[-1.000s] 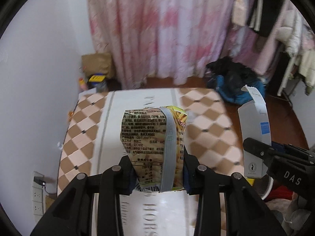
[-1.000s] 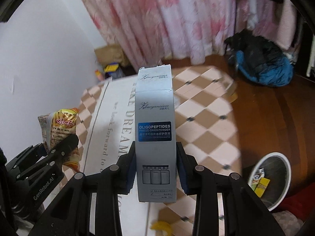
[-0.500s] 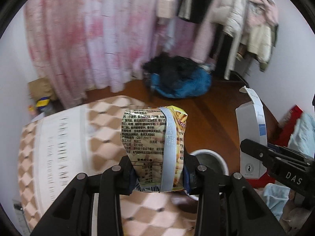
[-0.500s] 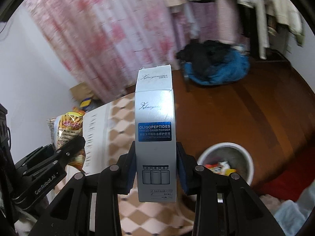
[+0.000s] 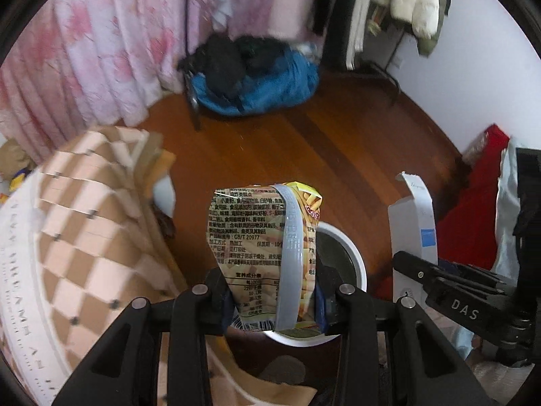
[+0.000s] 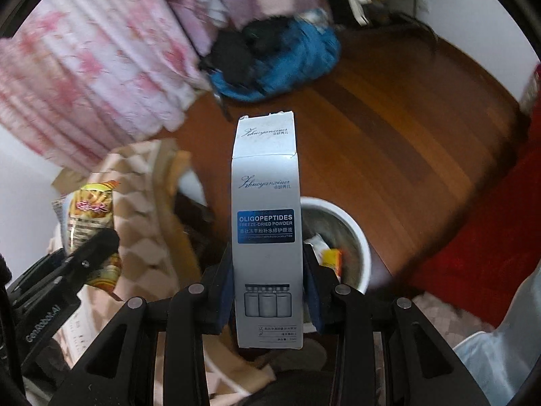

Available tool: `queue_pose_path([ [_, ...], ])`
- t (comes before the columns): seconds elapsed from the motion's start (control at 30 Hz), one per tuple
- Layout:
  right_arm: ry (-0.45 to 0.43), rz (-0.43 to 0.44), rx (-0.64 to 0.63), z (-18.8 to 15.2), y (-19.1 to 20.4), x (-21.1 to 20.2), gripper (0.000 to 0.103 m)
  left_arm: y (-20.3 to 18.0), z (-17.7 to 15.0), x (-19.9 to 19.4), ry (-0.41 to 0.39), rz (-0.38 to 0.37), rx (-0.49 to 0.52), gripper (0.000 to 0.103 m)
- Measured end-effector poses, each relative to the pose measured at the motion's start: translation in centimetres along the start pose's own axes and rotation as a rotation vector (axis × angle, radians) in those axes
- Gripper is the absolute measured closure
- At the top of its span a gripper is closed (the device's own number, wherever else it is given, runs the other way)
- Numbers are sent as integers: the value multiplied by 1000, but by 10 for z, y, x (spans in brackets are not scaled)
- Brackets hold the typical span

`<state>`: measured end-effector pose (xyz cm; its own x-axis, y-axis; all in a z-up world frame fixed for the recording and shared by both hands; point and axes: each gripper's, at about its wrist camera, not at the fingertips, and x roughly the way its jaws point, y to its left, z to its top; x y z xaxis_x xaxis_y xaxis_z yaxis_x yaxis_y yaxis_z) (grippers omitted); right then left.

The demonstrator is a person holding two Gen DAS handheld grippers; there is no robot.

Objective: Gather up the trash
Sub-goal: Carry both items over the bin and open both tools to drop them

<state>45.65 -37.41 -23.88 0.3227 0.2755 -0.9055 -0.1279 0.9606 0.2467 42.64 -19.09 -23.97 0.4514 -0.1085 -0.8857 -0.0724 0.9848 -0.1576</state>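
My left gripper (image 5: 272,299) is shut on a crumpled snack bag (image 5: 260,250) and holds it upright right over a white trash bin (image 5: 355,260) on the wooden floor. My right gripper (image 6: 267,291) is shut on a tall white carton (image 6: 265,223) labelled OLIGOPEPTIDES, held upright just left of the same bin (image 6: 351,230), which holds some wrappers. The carton also shows at the right of the left wrist view (image 5: 414,223), and the snack bag at the left of the right wrist view (image 6: 89,216).
A bed with a checkered brown and pink cover (image 5: 84,237) lies to the left. A blue and black heap of clothes (image 5: 253,77) sits on the floor by pink curtains (image 5: 101,50). A red cloth (image 6: 480,230) lies to the right of the bin.
Both grippers have swung right, away from the bed and toward the floor. The trash bin now sits right under the snack bag and beside the carton. Both grips are unchanged.
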Motion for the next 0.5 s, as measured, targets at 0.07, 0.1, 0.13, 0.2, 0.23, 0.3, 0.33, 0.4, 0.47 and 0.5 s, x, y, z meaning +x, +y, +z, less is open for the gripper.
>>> queue_pose_path([
  [0.07, 32, -11, 33, 0, -19, 18, 65, -11, 0, 19, 30, -16, 10, 70],
  [0.1, 49, -14, 55, -1, -31, 29, 65, -17, 0, 28, 44, -22, 15, 70],
  [0.13, 61, -20, 67, -1, -38, 38, 65, -21, 1, 36, 60, -34, 19, 70],
  [0.2, 88, -32, 93, -4, -55, 56, 65, -29, 3, 52, 89, -52, 21, 70],
  [0.23, 101, -37, 109, -5, -63, 65, 65, -33, 3, 58, 102, -64, 25, 70],
  [0.3, 118, -39, 132, -7, -72, 77, 65, -38, 3, 67, 126, -86, 27, 67],
  [0.33, 124, -34, 142, -8, -78, 82, 65, -40, 3, 71, 139, -99, 25, 67],
  [0.4, 137, -37, 151, -6, -84, 92, 65, -41, 5, 79, 170, -82, 16, 65],
  [0.47, 140, -43, 151, -6, -85, 96, 64, -42, 3, 83, 180, -84, 18, 61],
  [0.5, 146, -48, 148, -6, -85, 101, 64, -43, 2, 84, 184, -76, 21, 55],
])
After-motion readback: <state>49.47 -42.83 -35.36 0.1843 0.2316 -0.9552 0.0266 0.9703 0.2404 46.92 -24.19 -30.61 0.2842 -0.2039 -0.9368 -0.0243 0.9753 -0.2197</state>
